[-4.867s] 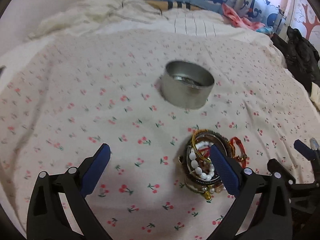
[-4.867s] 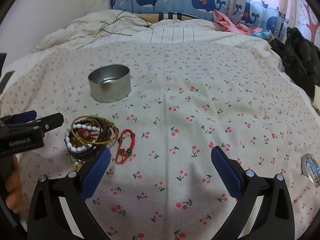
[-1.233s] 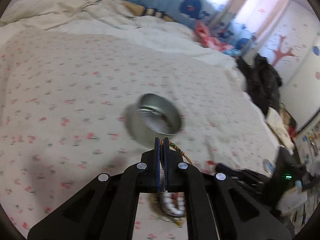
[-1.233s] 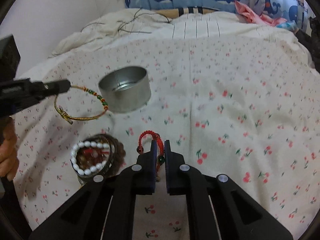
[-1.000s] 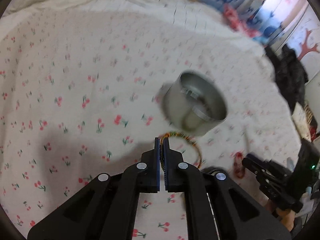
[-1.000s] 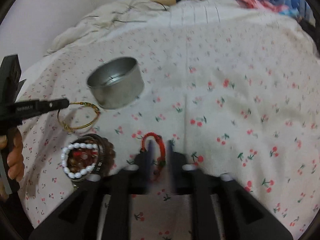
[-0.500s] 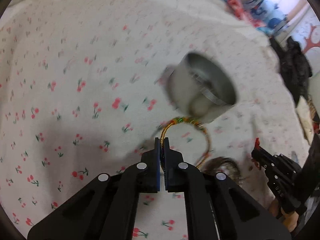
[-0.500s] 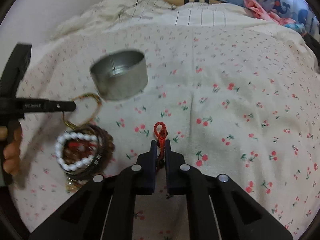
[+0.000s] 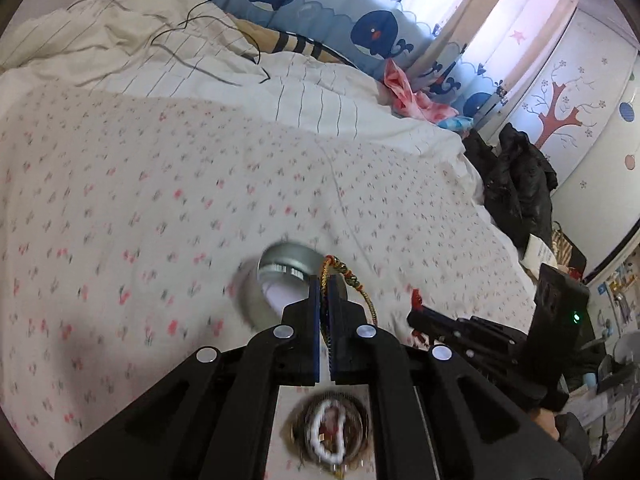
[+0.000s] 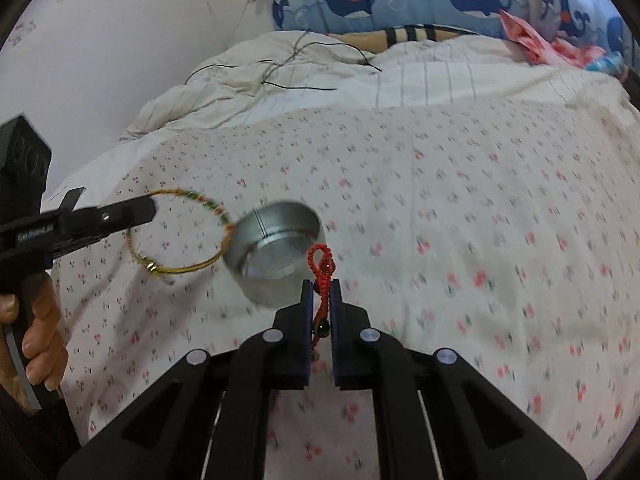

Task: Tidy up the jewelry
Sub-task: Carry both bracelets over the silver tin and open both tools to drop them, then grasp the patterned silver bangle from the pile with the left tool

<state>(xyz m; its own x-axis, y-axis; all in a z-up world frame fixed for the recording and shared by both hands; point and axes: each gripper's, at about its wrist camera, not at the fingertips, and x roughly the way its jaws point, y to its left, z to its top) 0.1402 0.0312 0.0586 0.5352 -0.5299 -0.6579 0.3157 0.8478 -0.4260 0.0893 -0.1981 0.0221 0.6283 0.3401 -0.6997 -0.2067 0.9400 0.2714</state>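
Observation:
My left gripper (image 9: 324, 285) is shut on a gold braided bangle (image 9: 362, 294) with green and red beads, held in the air just beside the round silver tin (image 9: 280, 280). In the right wrist view the bangle (image 10: 180, 236) hangs from the left gripper (image 10: 150, 208) left of the tin (image 10: 276, 248). My right gripper (image 10: 320, 286) is shut on a red cord bracelet (image 10: 321, 268), lifted in front of the tin. A pile of bracelets with white beads (image 9: 330, 436) lies on the bed below my left gripper.
The cherry-print sheet (image 10: 480, 220) covers the bed. A rumpled white duvet with black cables (image 10: 280, 64) lies at the back. Dark clothes (image 9: 516, 184) hang at the bed's right edge. Whale-print curtains (image 9: 360, 12) hang behind.
Both grippers have lifted with their bracelets and moved toward the tin. The left wrist view tilted up; the bead pile now lies below it.

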